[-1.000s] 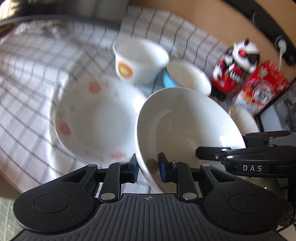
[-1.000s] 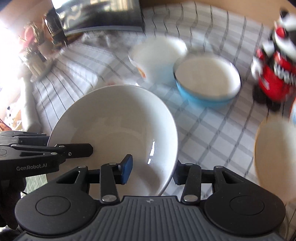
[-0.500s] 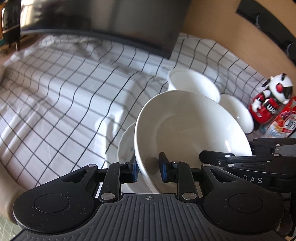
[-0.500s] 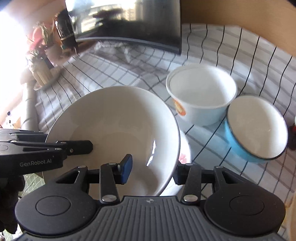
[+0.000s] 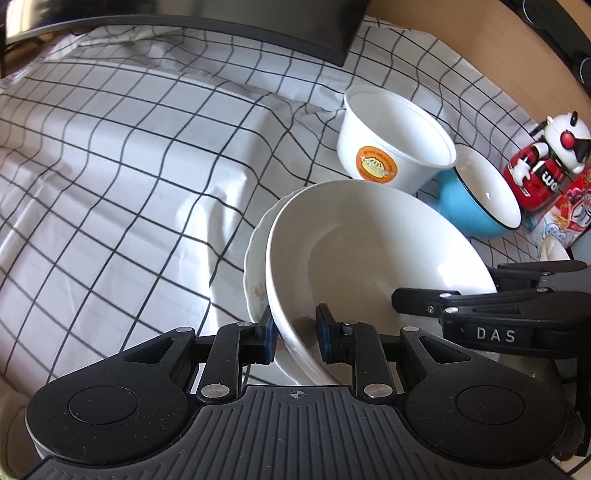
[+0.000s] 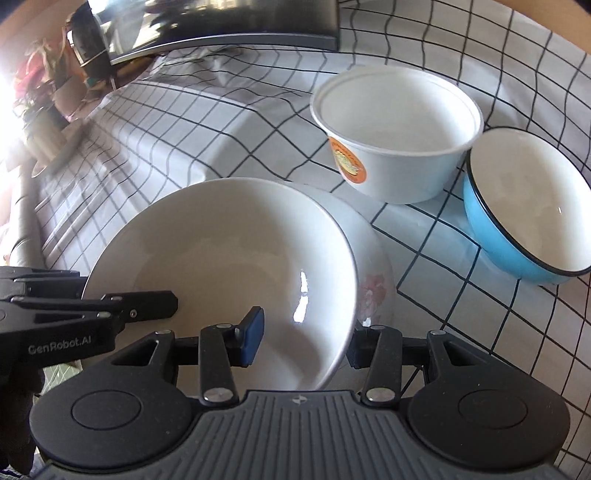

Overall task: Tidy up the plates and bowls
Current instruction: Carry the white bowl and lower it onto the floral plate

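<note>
A plain white deep plate sits over a flower-patterned plate; it also shows in the right wrist view, with the flowered plate under it. My left gripper is shut on the white plate's left rim. My right gripper straddles the plate's right rim with a wide gap between its jaws. A white tub with an orange sticker and a blue bowl stand behind.
A checked cloth covers the table. A dark monitor base lies at the back. A red and white toy robot and a snack packet stand at the right, beyond the blue bowl.
Both grippers carried the white plate left and down over the flowered plate. The tub and blue bowl now sit further to the right in both views.
</note>
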Demonstrator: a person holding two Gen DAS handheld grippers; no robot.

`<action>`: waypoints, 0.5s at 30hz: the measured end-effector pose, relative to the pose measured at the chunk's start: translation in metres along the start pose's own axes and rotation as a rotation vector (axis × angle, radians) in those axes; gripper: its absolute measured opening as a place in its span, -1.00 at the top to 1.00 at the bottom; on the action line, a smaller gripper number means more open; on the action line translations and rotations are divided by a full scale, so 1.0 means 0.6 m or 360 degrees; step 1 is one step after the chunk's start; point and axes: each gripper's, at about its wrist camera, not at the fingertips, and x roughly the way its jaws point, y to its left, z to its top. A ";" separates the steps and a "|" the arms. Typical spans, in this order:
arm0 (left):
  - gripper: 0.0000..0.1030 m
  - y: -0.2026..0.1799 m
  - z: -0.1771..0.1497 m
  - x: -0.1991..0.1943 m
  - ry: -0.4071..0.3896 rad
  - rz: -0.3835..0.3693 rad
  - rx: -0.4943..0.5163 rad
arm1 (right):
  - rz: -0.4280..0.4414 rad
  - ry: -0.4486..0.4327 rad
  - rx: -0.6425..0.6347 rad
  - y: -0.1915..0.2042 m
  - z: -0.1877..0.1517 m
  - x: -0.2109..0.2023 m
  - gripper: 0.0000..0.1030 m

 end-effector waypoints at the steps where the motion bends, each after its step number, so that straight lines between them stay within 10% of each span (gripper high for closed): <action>1: 0.54 0.001 0.001 0.004 0.0008 -0.0010 0.0004 | -0.0008 0.0002 0.0014 -0.002 0.000 0.002 0.14; 15: 0.59 0.029 0.019 0.034 0.0072 -0.0126 -0.0054 | -0.0008 -0.0009 0.0157 -0.020 0.006 0.023 0.15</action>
